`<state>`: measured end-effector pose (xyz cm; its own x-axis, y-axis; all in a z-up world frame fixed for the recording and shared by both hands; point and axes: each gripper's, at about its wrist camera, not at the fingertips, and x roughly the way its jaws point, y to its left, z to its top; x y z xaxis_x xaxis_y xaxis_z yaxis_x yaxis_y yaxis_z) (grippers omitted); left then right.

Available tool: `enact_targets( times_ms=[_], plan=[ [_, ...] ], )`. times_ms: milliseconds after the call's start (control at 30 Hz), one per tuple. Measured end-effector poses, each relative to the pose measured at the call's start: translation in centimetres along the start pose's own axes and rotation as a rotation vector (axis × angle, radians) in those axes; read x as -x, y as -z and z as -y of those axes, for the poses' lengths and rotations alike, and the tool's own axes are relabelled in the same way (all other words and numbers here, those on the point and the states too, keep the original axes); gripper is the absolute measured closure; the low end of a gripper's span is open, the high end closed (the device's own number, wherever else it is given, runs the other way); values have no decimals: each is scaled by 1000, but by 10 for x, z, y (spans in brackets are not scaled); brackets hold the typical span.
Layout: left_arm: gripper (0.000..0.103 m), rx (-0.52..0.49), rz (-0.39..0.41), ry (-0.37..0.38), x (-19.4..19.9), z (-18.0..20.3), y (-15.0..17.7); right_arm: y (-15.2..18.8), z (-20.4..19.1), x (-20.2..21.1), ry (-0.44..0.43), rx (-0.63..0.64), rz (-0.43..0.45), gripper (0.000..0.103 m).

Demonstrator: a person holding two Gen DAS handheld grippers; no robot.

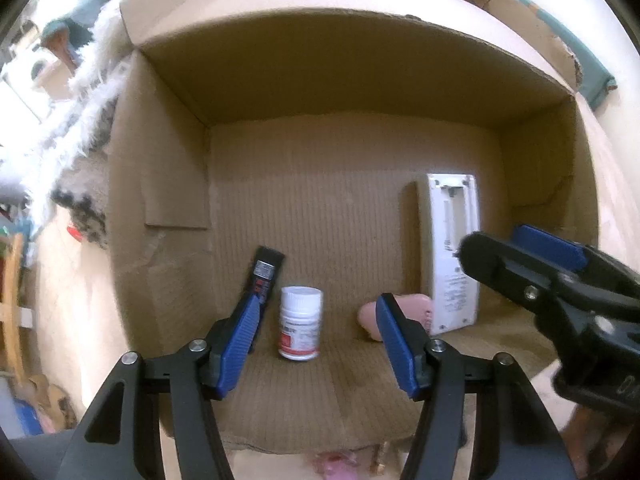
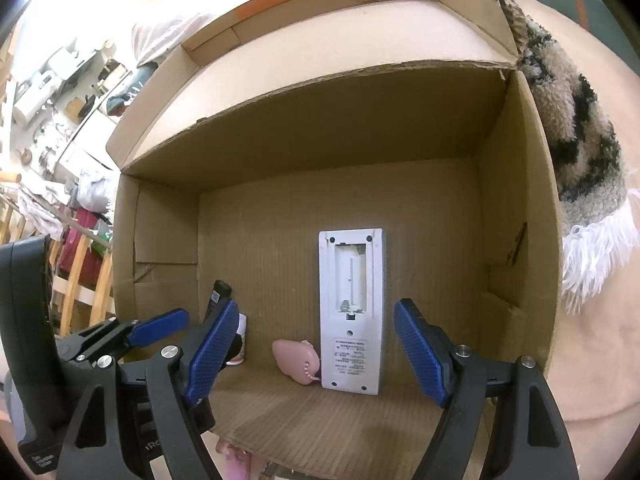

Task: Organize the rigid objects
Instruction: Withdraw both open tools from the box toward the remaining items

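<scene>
My left claw and right claw were both wide open, holding nothing. Only my left view showed the whole small white plastic bottle standing free in the brown cardboard box.

- My left wrist camera looks forward between my left gripper fingers, straight into a cardboard box from close by its open side.
- My right wrist camera faces the same box, equally near, from further right.
- Both views share the box floor, a white remote and a pink object.
</scene>
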<state>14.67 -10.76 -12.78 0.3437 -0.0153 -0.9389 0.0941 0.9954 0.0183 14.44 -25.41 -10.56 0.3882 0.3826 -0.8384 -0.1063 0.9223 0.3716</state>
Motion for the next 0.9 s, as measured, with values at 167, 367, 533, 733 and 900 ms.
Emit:
enact_targets(
  times_ms=[167,367,533,733,900],
  plan=[
    [46,46,40,-82,3,-17,-6,1,-4,0,-7,24,-5,19],
    [46,31,43,-63,6,-21,-5,0,-7,4,-34,29,-6,19],
    [41,69,22,30,17,-28,-1,-2,-8,15,-69,9,22,19],
    [40,101,34,110,51,-42,10,11,-9,48,-95,5,63,19],
    [34,121,61,118,78,-54,27,25,-4,76,-103,-22,100,19]
  ],
)
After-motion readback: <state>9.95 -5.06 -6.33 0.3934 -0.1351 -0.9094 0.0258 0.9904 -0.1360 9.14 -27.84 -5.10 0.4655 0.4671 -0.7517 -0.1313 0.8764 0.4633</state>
